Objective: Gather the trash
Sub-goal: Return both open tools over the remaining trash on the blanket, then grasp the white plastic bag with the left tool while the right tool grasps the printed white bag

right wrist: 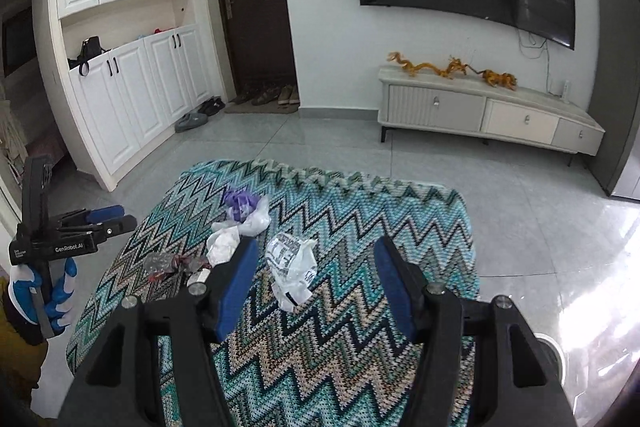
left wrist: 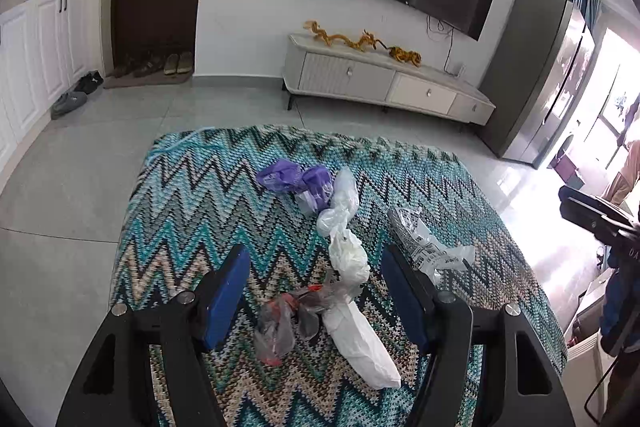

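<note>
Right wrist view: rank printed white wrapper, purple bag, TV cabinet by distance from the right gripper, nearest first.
From the right gripper:
1. Printed white wrapper, on the zigzag cloth, between the open fingers.
2. Purple bag, farther back, left of centre.
3. TV cabinet, against the far wall, right.

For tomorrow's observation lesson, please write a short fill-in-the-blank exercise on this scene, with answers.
1. The trash lies on a zigzag-patterned ____.
2. The purple bag lies ____ from the left tool than the white bag.
3. The right tool stands ____, holding nothing.
4. A golden dragon decorates the TV ____.

Answers: cloth; farther; open; cabinet
</note>
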Demonstrator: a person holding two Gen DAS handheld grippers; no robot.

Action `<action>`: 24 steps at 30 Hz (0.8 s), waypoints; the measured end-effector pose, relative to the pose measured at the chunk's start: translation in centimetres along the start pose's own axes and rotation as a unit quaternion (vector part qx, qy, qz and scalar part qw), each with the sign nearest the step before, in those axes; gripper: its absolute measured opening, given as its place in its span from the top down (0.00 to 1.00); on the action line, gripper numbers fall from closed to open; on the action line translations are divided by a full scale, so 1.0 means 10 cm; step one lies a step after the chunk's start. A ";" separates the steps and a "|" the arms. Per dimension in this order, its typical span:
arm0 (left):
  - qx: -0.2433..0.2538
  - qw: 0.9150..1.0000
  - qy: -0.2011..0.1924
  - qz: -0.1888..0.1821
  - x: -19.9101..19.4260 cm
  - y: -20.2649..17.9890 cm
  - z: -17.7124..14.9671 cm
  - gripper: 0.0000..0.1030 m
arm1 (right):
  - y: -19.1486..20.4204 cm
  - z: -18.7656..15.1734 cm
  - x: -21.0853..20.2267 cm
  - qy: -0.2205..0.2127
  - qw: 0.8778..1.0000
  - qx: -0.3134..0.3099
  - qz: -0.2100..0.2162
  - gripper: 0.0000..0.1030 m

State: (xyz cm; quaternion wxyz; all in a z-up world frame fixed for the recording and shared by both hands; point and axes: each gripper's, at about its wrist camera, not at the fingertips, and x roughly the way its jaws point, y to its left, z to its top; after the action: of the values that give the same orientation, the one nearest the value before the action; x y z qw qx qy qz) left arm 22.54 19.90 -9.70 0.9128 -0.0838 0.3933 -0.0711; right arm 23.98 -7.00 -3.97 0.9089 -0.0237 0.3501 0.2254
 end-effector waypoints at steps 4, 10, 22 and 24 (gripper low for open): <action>0.006 0.999 0.039 0.000 0.38 -0.15 0.09 0.36 | 0.11 -0.09 0.58 0.050 0.998 -0.015 0.036 0.43; -0.012 0.994 0.103 0.013 0.94 -0.19 0.11 0.36 | 0.21 -0.26 1.23 0.104 0.992 -0.029 0.060 0.43; -0.046 0.985 0.168 -0.005 1.38 -0.15 0.02 0.81 | 0.22 -0.39 1.75 0.150 0.985 -0.054 0.071 0.58; -0.045 0.986 0.162 -0.009 1.35 -0.17 0.03 0.86 | 0.18 -0.39 1.77 0.154 0.984 -0.047 0.075 0.65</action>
State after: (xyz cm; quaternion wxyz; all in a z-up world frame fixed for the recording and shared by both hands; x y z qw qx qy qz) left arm 31.84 15.60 -18.63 0.8314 -0.1159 0.5385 -0.0740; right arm 32.31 0.79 -18.16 0.8224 -0.0743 0.4761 0.3023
